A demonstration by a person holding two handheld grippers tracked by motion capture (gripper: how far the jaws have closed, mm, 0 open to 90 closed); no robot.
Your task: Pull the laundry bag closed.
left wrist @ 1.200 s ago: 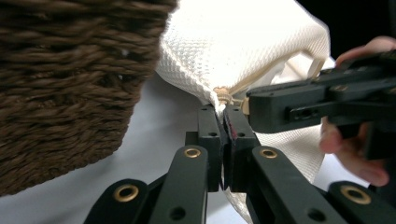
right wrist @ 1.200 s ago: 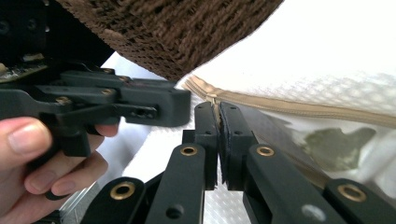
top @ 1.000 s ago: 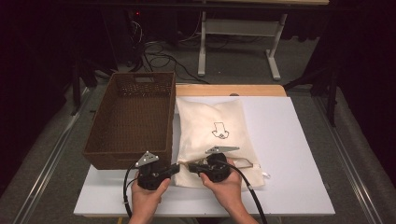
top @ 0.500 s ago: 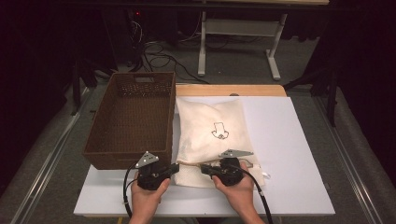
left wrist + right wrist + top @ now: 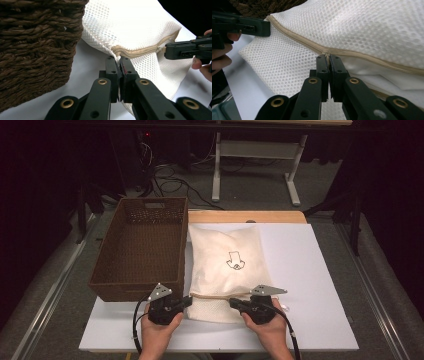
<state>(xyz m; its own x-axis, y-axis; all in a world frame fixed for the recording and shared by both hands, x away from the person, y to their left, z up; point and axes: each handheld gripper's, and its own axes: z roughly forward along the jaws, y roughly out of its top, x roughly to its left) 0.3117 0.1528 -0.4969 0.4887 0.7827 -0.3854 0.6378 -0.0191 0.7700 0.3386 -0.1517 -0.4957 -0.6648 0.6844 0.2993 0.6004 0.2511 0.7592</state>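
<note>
A white mesh bag [image 5: 225, 255] with a small arrow print lies on the white table [image 5: 310, 270], its beige zipper [image 5: 215, 295] running across the near end. My left gripper [image 5: 189, 299] is shut on the bag's left edge, right at the zipper's end [image 5: 119, 61]. Further right, my right gripper [image 5: 232, 302] is shut on the zipper [image 5: 327, 58], at what looks like its slider. Between the two grippers the zipper [image 5: 140, 52] looks joined. Past the right jaws it gapes, with white cloth [image 5: 384, 80] inside.
A dark brown woven basket [image 5: 135, 290] stands against the bag's left side, close to my left gripper; its wall [image 5: 32, 45] is beside the jaws. A wooden strip [image 5: 245, 216] borders the table's far edge. Dark floor, cables and a desk frame lie beyond.
My right gripper has slid to the right along the zipper, away from the left gripper, and the stretch of zipper between them is longer. The left hand has stayed put.
</note>
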